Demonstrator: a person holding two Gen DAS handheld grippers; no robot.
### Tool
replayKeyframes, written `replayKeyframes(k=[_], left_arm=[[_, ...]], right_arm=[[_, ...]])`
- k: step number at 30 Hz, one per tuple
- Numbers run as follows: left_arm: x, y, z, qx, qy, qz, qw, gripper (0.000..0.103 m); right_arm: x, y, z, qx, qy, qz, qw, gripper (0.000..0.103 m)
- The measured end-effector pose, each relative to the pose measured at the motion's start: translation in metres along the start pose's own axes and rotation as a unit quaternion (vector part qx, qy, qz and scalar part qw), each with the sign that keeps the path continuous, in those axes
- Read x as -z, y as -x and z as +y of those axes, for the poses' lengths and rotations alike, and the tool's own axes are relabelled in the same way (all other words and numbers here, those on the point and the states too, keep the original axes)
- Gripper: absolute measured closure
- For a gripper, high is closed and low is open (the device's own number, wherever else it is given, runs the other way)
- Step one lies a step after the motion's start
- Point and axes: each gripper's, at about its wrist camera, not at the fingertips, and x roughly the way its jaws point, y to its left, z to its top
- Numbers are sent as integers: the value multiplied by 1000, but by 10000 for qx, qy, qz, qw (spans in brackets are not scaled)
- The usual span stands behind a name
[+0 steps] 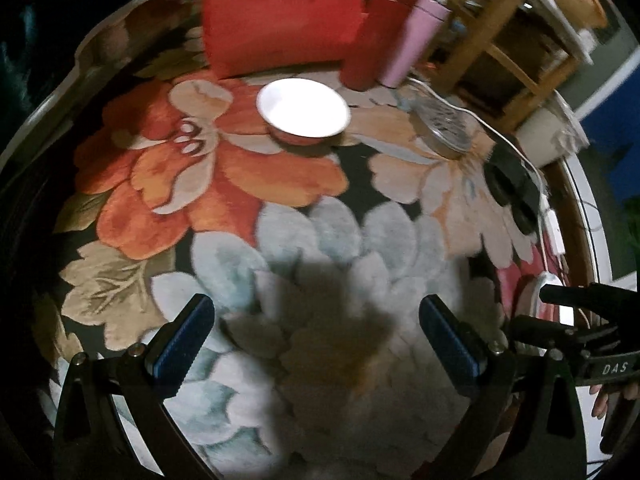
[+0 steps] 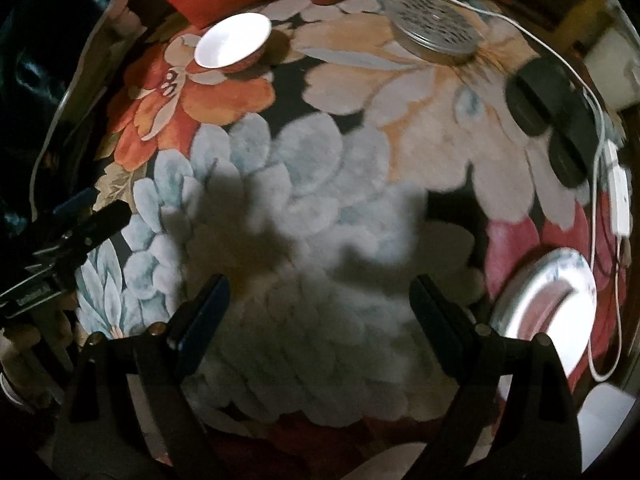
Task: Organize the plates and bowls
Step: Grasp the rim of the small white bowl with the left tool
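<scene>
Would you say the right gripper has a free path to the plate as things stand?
Probably yes. The right gripper is open and empty, and the plate lies flat on the rug just beside its right finger, with nothing between them. A white cable runs past the plate's far edge, so approach from the near side.

both wrist views downward, sharing bowl (image 1: 303, 109)

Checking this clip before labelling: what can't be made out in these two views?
- Plate: right wrist view, near edge hidden behind the right claw's finger; left wrist view shows only a sliver.
- Bowl: inside washed out by glare, both views.
- Round tin: lid print blurred.
</scene>
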Motion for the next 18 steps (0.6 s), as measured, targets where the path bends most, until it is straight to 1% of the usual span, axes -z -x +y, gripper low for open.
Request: replayKeyframes(k=[2, 6, 11, 15, 18], left_arm=[[-8, -5, 12, -36, 106, 11, 9999, 1], [-31, -16, 35, -194, 270, -123, 9994, 1], [-59, -27, 58, -194, 403, -306, 9985, 1], [-77, -44, 77, -145, 731, -317, 9967, 1], [-92, -56, 89, -171, 975, -345, 9945, 1]], right_arm=[[-12, -7, 9, -66, 35, 1, 10000, 11], [-45, -30, 26, -150, -54, -66, 9999, 11], [-89, -65, 38, -305, -253, -199, 9990, 11], [-127, -91, 46, -521, -486, -317, 9970, 11], [-149, -100, 49, -702, -778, -500, 9932, 11]])
